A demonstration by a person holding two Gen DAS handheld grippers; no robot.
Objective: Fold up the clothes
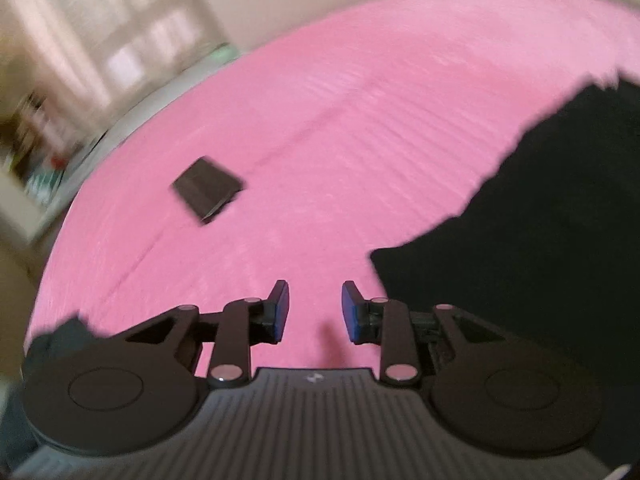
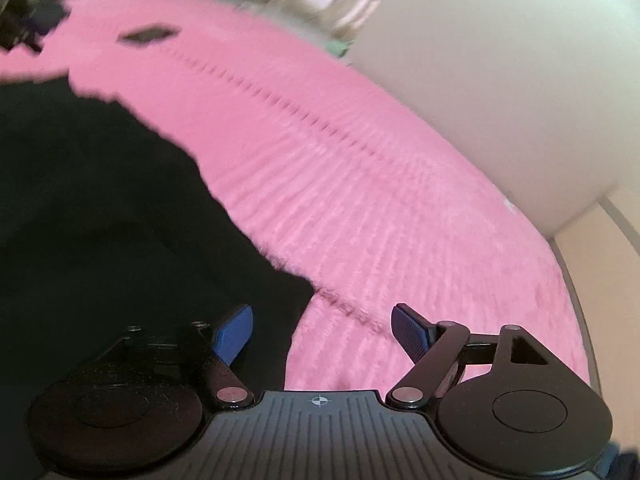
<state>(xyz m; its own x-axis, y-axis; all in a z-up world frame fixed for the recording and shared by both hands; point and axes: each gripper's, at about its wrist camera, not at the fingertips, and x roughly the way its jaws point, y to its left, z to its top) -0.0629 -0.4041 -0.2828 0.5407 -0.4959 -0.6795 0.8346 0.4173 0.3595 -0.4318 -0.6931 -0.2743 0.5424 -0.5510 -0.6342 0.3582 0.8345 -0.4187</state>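
Observation:
A black garment (image 1: 540, 220) lies spread on the pink bed cover (image 1: 340, 100), filling the right side of the left wrist view. My left gripper (image 1: 315, 308) hovers just left of the garment's near corner, jaws a small way apart with only pink cover between the blue pads (image 1: 282, 312). In the right wrist view the same black garment (image 2: 100, 200) covers the left half. My right gripper (image 2: 324, 332) stands wide open over the garment's edge; its left pad (image 2: 234, 334) is above black cloth, its right pad above the pink cover (image 2: 380, 160). Neither grips anything.
A small dark folded piece (image 1: 208, 190) lies alone on the cover farther off, seen small in the right wrist view as the folded piece (image 2: 148, 36). A pale wall (image 2: 500, 80) runs along the bed's far side. Blurred shelves and a window (image 1: 100, 40) stand beyond the bed.

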